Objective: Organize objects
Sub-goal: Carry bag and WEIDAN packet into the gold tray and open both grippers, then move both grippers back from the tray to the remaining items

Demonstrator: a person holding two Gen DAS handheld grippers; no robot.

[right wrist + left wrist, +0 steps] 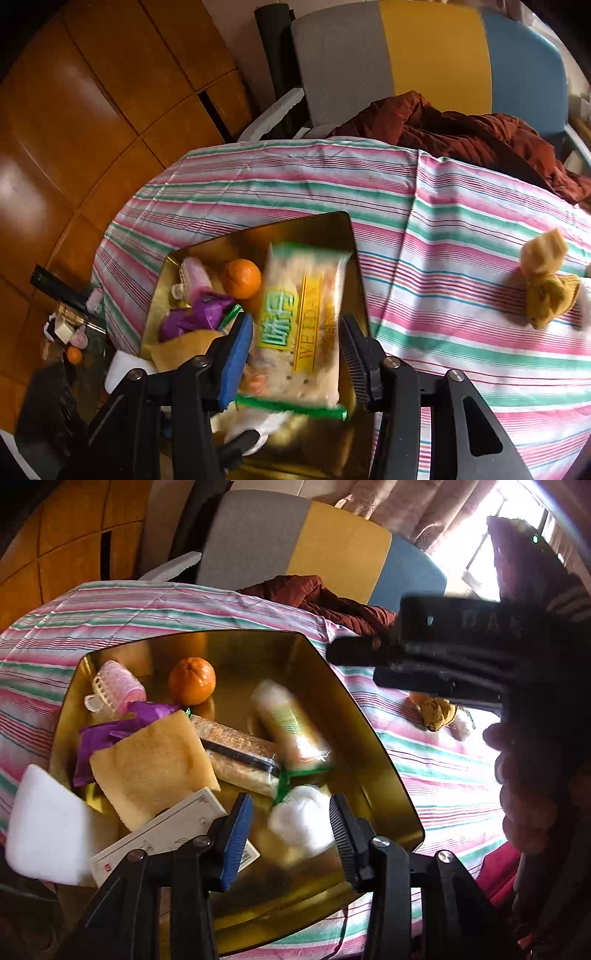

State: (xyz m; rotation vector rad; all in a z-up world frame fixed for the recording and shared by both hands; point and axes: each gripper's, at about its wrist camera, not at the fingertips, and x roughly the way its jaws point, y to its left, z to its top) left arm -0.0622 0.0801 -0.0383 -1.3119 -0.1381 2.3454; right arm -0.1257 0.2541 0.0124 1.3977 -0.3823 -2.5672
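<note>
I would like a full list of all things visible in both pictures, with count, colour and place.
tray: 1, gold, on the striped cloth
orange: 1, orange, far part of the tray
hair roller: 1, pink, far left corner of the tray
cracker pack: 1, clear with green and yellow label, blurred, over the tray
purple wrapper: 1, purple, in the tray
sponge: 1, tan, in the tray
white box: 1, near edge of the tray
yellow bundle: 1, on the cloth, right of the tray
chair: 1, grey, yellow, blue, behind the table
left gripper: jaws open, empty
right gripper: jaws open, pack seen between them
</note>
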